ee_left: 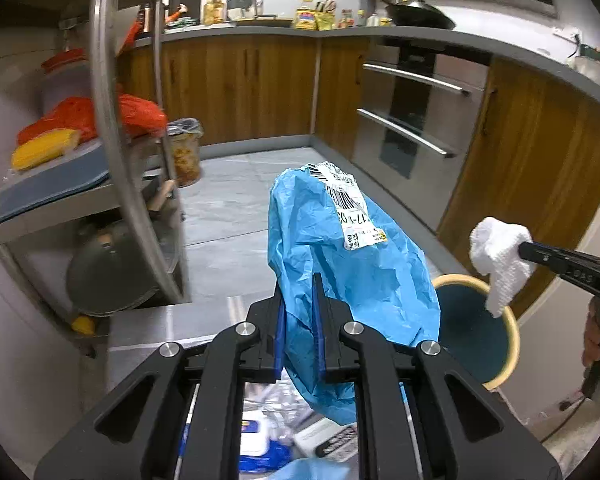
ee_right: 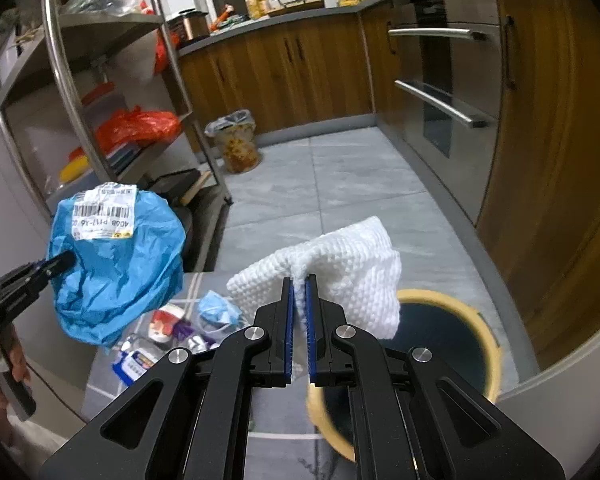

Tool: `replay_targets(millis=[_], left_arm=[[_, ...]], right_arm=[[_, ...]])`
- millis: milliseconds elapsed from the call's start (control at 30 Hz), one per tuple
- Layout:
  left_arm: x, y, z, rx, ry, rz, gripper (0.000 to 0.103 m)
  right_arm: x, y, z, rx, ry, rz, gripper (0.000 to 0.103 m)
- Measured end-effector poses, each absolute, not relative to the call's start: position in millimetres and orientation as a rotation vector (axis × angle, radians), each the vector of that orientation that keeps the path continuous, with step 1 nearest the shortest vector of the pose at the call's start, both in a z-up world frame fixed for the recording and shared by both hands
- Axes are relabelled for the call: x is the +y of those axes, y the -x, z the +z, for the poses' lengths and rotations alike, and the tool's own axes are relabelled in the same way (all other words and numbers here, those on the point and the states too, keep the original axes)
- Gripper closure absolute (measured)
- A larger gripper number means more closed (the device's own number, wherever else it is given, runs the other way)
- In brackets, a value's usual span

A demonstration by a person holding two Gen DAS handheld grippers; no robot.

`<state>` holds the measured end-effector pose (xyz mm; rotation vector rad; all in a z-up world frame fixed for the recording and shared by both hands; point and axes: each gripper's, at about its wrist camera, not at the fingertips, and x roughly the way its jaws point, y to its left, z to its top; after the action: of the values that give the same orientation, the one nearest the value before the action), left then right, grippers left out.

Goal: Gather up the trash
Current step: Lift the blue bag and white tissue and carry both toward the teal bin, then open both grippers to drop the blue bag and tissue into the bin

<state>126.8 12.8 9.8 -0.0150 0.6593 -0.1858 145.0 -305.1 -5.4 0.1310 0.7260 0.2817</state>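
Note:
My left gripper (ee_left: 299, 284) is shut on a crumpled blue mailer bag (ee_left: 352, 256) with a white barcode label, held up in the air; it also shows in the right wrist view (ee_right: 116, 264). My right gripper (ee_right: 299, 280) is shut on a white waffle paper towel (ee_right: 340, 272), held just above a dark bin with a yellow rim (ee_right: 488, 340). The towel (ee_left: 500, 256) and bin (ee_left: 508, 320) show at the right of the left wrist view. More trash lies below: a blue face mask (ee_right: 218, 308) and small wrappers (ee_right: 168, 324).
A steel shelf rack (ee_left: 104, 120) with orange bags stands at left. A lined waste basket (ee_right: 238, 144) sits on the grey tiled floor. Wooden cabinets (ee_right: 292, 72) and an oven (ee_left: 412, 120) line the back and right.

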Motion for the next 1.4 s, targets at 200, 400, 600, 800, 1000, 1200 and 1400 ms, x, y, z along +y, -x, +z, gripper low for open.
replay_targets(millis=[200, 400, 600, 800, 1000, 1200, 1400], left_arm=[[-23, -128, 6, 0.645, 0.012, -0.274, 0.092], [-69, -131, -5, 0.607, -0.054, -0.336, 0.092], [-107, -142, -28, 0.644, -0.086, -0.398, 0.092], [-135, -148, -46, 0.689, -0.128, -0.420, 0.092], [-159, -156, -64, 0.741, -0.160, -0.424, 0.092], [-180, -163, -87, 0.810, -0.191, -0.421, 0.092], [-203, -168, -105, 0.845, -0.238, -0.437, 0.092]], right_arm=[[-328, -147, -11, 0.734, -0.138, 0.233, 0.096], [-355, -149, -18, 0.747, -0.139, 0.190, 0.096], [-381, -151, -30, 0.779, -0.134, 0.172, 0.096], [-399, -154, -38, 0.799, -0.133, 0.153, 0.096], [-408, -158, -52, 0.836, -0.110, 0.161, 0.096], [-409, -164, -71, 0.902, -0.089, 0.178, 0.096], [-407, -173, -94, 0.980, -0.084, 0.182, 0.096]])
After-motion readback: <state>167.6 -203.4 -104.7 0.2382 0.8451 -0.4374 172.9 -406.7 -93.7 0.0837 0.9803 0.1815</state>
